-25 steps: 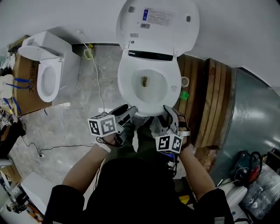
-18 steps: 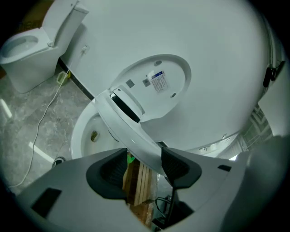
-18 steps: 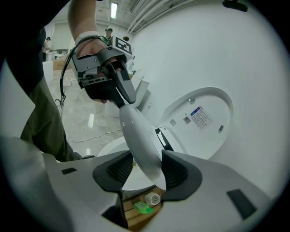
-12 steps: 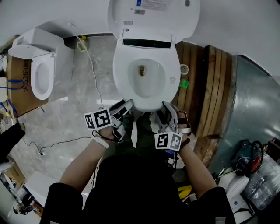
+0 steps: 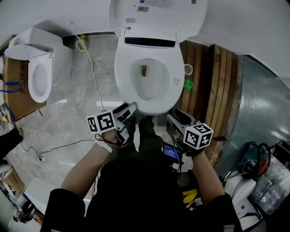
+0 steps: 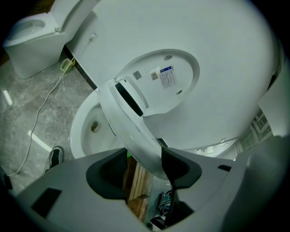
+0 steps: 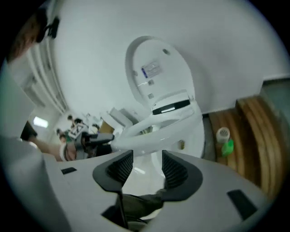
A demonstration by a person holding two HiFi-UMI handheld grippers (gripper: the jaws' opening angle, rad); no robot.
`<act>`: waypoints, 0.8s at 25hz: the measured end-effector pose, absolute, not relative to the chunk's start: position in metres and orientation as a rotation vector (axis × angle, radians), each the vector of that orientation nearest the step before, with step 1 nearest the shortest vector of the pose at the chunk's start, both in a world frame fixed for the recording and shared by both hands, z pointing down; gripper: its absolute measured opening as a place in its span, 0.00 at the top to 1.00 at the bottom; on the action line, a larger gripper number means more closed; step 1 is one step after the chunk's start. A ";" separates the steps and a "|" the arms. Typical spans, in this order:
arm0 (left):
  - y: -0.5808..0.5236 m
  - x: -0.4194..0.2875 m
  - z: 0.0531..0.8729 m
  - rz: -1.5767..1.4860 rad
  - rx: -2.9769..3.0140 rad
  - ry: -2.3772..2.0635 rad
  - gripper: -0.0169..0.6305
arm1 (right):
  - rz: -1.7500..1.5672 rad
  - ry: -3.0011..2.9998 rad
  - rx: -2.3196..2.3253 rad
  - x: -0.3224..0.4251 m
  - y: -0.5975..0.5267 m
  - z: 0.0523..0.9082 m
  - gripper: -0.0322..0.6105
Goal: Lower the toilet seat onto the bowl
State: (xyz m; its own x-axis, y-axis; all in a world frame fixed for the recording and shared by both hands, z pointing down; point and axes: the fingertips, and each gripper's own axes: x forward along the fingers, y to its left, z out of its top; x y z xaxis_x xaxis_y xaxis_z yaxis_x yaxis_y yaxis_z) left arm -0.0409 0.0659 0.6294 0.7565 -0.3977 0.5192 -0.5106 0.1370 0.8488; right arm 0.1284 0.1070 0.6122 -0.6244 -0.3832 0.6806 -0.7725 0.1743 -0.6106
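Observation:
A white toilet stands ahead with its lid (image 5: 158, 11) raised against the wall. The seat (image 5: 152, 106) looks flat over the bowl (image 5: 145, 77) in the head view; I cannot tell if a gap is left under it. My left gripper (image 5: 129, 108) is open at the front left of the rim, and the seat's front edge (image 6: 131, 131) shows through its gap (image 6: 144, 163). My right gripper (image 5: 174, 118) is open at the front right, a little back from the rim. The seat (image 7: 154, 129) and lid (image 7: 156, 72) lie beyond its jaws (image 7: 147, 165), which hold nothing.
A second toilet (image 5: 34, 72) and a cardboard box (image 5: 13, 90) stand at the left. A cable (image 5: 90, 68) runs over the marble floor. Wooden planks (image 5: 206, 90), a green item (image 5: 188, 84) and a white roll (image 5: 188, 69) lie right of the bowl. Tools (image 5: 256, 158) crowd the lower right.
My right gripper has pulled back to the right and turned, so its marker cube now faces up. The left gripper has hardly moved. The toilet has shifted slightly up and left in view.

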 end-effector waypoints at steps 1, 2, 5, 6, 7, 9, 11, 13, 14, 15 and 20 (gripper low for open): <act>0.067 -0.041 0.631 0.100 1.476 -0.780 0.60 | 1.612 -2.078 1.106 0.125 0.104 0.613 0.63; 0.068 -0.040 0.633 0.105 1.475 -0.778 0.60 | 1.775 -2.066 1.125 0.123 0.100 0.612 0.63; 0.071 -0.040 0.638 0.116 1.469 -0.772 0.60 | 2.075 -1.985 1.204 0.123 0.092 0.615 0.63; 0.072 -0.041 0.640 0.119 1.466 -0.769 0.60 | 2.107 -1.942 1.232 0.125 0.092 0.621 0.63; 0.074 -0.041 0.642 0.122 1.463 -0.767 0.60 | 2.123 -1.899 1.257 0.128 0.094 0.627 0.63; 0.076 -0.041 0.647 0.129 1.457 -0.764 0.60 | 2.144 -1.838 1.293 0.133 0.097 0.639 0.63; 0.078 -0.041 0.653 0.140 1.455 -0.762 0.60 | 2.172 -1.814 1.305 0.136 0.098 0.648 0.63; 0.082 -0.041 0.660 0.153 1.450 -0.762 0.60 | 2.211 -1.800 1.307 0.136 0.101 0.656 0.63; 0.084 -0.042 0.664 0.159 1.447 -0.763 0.60 | 2.229 -1.794 1.303 0.136 0.102 0.660 0.64; 0.086 -0.042 0.667 0.165 1.444 -0.763 0.60 | 2.241 -1.790 1.296 0.135 0.102 0.663 0.65; 0.095 -0.045 0.687 0.200 1.419 -0.761 0.60 | 2.214 -1.758 1.262 0.133 0.110 0.681 0.67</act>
